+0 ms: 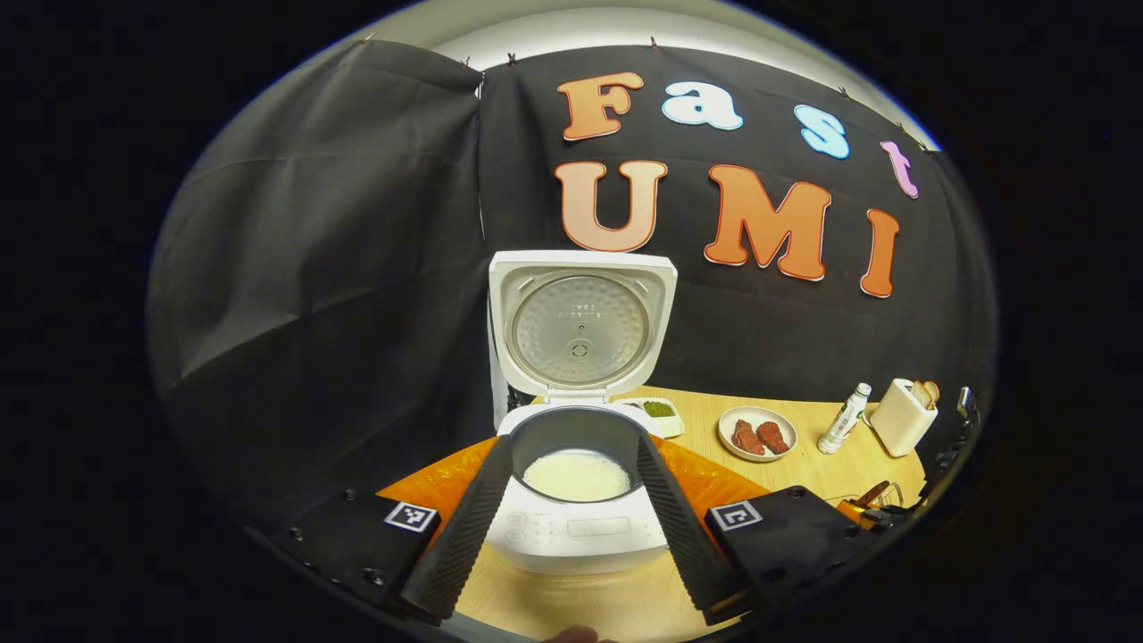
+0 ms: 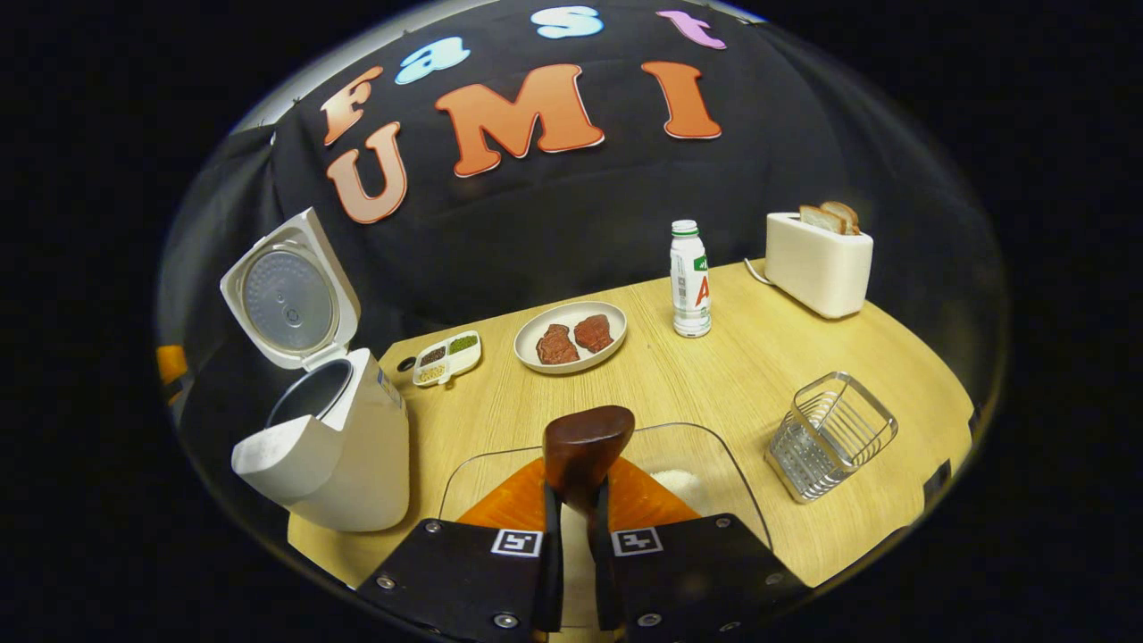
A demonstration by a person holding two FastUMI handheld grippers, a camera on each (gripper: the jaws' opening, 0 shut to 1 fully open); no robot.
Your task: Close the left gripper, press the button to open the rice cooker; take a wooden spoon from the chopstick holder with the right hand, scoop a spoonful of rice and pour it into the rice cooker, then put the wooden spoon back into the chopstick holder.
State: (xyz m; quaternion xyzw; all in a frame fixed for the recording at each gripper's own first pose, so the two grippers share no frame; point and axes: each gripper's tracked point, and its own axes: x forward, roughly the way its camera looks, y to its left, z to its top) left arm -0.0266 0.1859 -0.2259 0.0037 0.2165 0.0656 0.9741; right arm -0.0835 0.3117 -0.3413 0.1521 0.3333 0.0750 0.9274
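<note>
Rice cooker [image 1: 576, 500] lid stood open, rice in pot. Left gripper [image 1: 576, 500] jaws apart before it. Right gripper [image 2: 576, 500] jaws clamped on wooden spoon [image 2: 585, 442] above glass container [image 2: 714, 464].

White rice cooker [image 2: 335, 446], dark-brown wooden spoon [image 2: 585, 442] (glossy), orange mat [image 1: 705, 478].

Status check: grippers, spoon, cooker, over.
Left gripper open, facing open rice cooker, rice in pot. Right gripper shut on wooden spoon above glass rice container. Chopstick holder unobstructed.
</note>
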